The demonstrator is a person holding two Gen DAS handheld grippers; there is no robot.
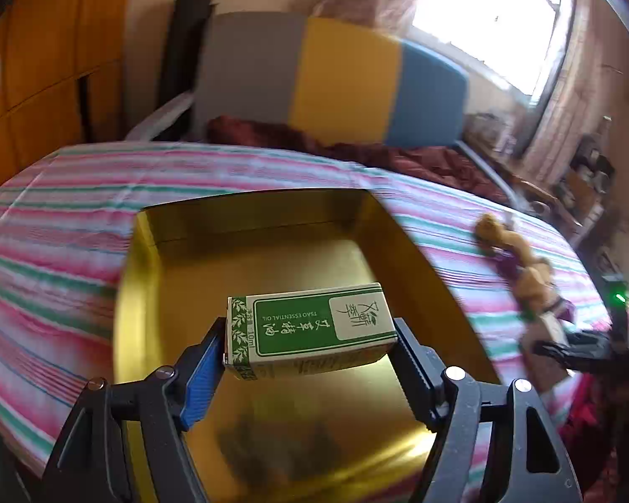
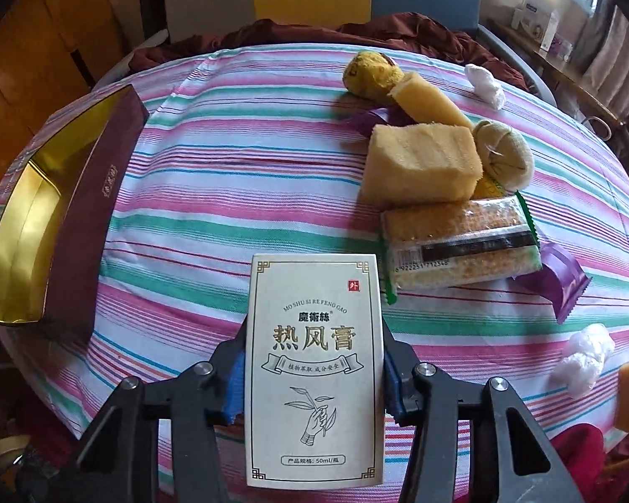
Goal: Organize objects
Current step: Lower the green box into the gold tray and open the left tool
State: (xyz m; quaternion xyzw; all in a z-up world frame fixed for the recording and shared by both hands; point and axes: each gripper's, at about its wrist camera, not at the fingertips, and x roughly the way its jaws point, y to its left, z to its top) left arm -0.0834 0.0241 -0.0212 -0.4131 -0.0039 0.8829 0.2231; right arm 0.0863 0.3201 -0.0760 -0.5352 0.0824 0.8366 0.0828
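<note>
My left tongs [image 1: 310, 346] are clenched on a green carton [image 1: 310, 327], one pad on each short end, holding it flat over the open gold tray [image 1: 247, 251]. The tray sits on the striped cloth [image 1: 63, 218] of the desk, its gold floor bare beneath the carton.

My right tongs [image 2: 314, 381] grip a tall white carton [image 2: 314, 360] by its long sides, blue pads pressed against both edges, the printed face turned up toward me. From this side the tray [image 2: 33, 218] lies well off to the left, its maroon outer wall facing the middle of the desk.

Just beyond the white carton lies a wrapped biscuit pack [image 2: 461, 243], touching a yellow sponge block [image 2: 419, 163]. Beside the block are a rolled sock [image 2: 503, 155] and a plush toy [image 2: 373, 71]. A purple wrapper [image 2: 557, 281] pokes out from under the biscuit pack, and a crumpled white wad [image 2: 583, 356] rests near the right edge, another [image 2: 484, 81] farther back
</note>
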